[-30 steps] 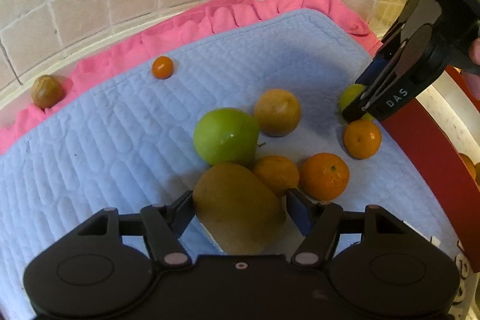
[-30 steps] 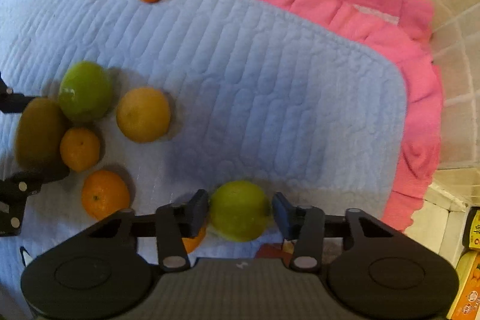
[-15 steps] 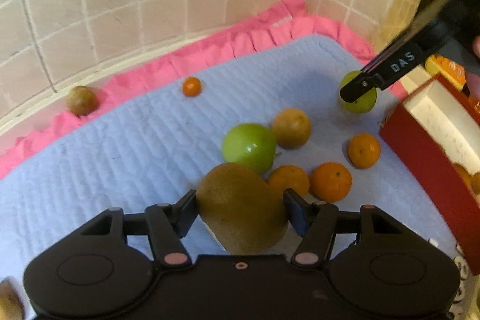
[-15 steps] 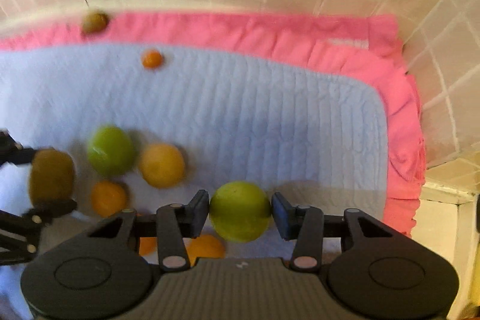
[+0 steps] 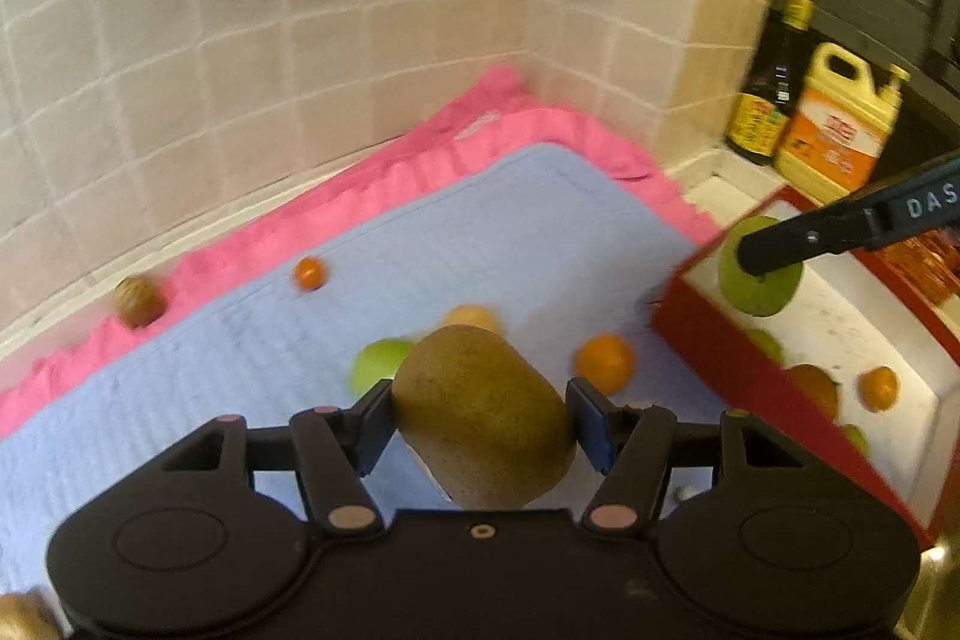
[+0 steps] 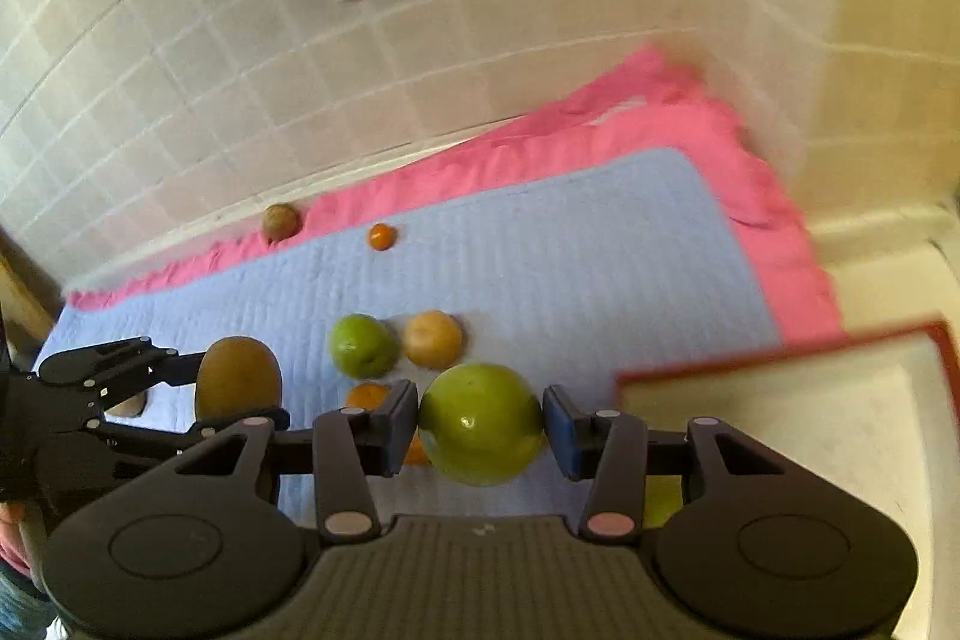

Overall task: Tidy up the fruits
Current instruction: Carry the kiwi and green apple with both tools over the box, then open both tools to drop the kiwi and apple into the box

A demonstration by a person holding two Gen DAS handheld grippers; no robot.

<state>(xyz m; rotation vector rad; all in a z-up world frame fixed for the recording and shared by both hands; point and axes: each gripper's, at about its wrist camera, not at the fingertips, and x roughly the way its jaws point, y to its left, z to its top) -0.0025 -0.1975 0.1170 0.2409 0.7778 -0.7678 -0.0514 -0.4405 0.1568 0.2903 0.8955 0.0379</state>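
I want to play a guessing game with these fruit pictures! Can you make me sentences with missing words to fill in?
1. The left gripper is shut on a brown ____.
2. The right gripper holds a fruit whose colour is ____.
3. The box holding sorted fruit has outer walls coloured ____.
4. The loose fruits lie on a blue mat with a border coloured ____.

Missing words: kiwi; green; red; pink
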